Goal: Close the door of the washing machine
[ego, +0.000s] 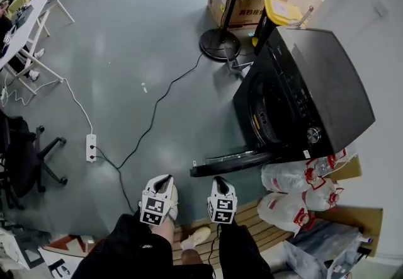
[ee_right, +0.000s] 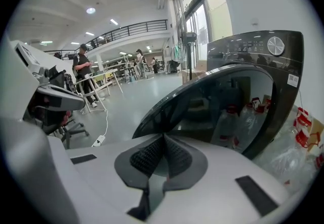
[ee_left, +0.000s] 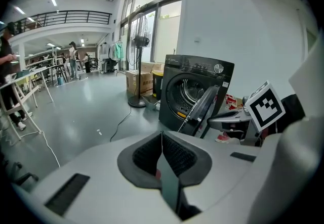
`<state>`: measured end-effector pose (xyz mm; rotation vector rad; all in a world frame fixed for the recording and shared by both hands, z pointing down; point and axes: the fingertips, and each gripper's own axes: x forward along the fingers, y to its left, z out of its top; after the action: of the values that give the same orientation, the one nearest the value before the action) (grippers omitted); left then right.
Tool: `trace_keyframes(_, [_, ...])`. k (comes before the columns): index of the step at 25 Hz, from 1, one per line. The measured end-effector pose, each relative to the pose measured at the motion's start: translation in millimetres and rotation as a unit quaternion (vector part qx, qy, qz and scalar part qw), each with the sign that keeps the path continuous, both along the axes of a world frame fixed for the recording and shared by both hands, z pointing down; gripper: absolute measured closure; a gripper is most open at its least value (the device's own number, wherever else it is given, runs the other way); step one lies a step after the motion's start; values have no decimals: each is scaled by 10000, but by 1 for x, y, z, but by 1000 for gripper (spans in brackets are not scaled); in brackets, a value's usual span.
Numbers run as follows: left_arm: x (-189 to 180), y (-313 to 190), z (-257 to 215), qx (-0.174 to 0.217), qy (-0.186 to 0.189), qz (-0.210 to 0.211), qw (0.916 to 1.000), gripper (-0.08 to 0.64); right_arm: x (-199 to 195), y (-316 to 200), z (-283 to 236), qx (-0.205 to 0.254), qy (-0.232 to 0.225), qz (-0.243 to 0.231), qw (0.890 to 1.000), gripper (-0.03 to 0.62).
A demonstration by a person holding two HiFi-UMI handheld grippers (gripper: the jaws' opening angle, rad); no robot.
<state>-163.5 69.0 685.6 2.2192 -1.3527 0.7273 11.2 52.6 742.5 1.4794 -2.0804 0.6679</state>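
**Washing machine door open; both grippers closed and empty**

One black front-loading washing machine [ego: 318,92] stands against the white wall. Its one round, dark-glass door [ego: 232,162] is swung open over the grey floor, just ahead of the right gripper [ego: 219,179], and fills much of the right gripper view.

The left gripper [ego: 162,178] sits beside the right one. Both have their jaws pressed together with nothing between them.

Items around the machine:
- One black pedestal fan [ego: 220,43] and two cardboard boxes [ego: 242,2] stand beyond it, with one yellow-lidded bin [ego: 282,11].
- Clear plastic jugs with red caps [ego: 296,191] crowd the floor beside the door; at least three, exact number unclear.
- One black cable [ego: 157,106] crosses the floor left of the door, near one white power strip [ego: 91,147].
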Motion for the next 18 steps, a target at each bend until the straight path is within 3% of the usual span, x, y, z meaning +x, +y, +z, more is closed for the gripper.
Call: trace_keyframes(18, [-28, -147, -14, -146, 152, 668, 9975, 534, -26, -125, -8, -274, 215, 611, 9975, 575])
